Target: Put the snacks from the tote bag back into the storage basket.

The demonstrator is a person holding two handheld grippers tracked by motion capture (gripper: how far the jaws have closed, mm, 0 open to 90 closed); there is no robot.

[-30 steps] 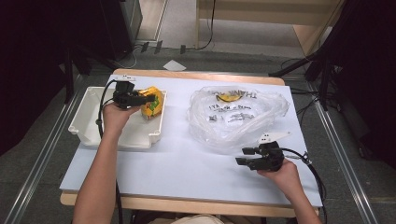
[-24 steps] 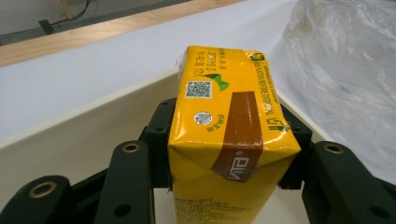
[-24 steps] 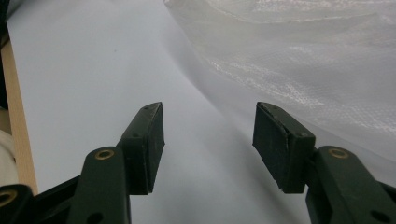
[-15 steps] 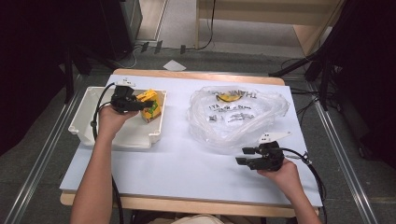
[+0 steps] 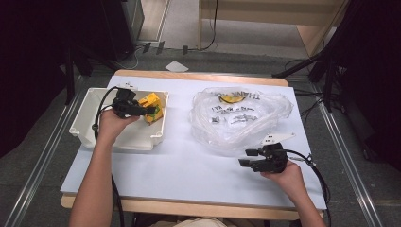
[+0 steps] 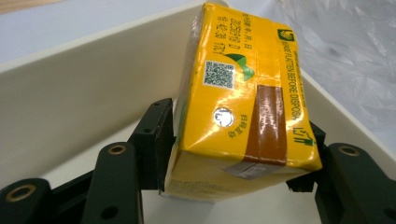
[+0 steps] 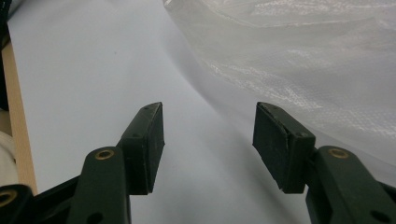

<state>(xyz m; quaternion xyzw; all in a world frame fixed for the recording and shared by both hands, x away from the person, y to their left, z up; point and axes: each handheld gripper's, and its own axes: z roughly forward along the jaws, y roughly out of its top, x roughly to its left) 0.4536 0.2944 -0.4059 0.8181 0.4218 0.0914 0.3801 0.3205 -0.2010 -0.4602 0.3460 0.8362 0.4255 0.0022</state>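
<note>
One yellow carton reading "FLATTEN BEFORE DISPOSAL", pinched in left gripper fingers; right gripper fingers spread.

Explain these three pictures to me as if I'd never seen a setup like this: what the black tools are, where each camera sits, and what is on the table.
A person sits at a white table holding a black two-jaw gripper in each hand. The high view looks down from above. The other two cameras ride on the grippers and look along their jaws. The left gripper is clamped on a yellow drink carton, holding it over a white tray. The right gripper is open and holds nothing, near a crumpled clear plastic bag with black printing, which has something yellow inside.
</note>
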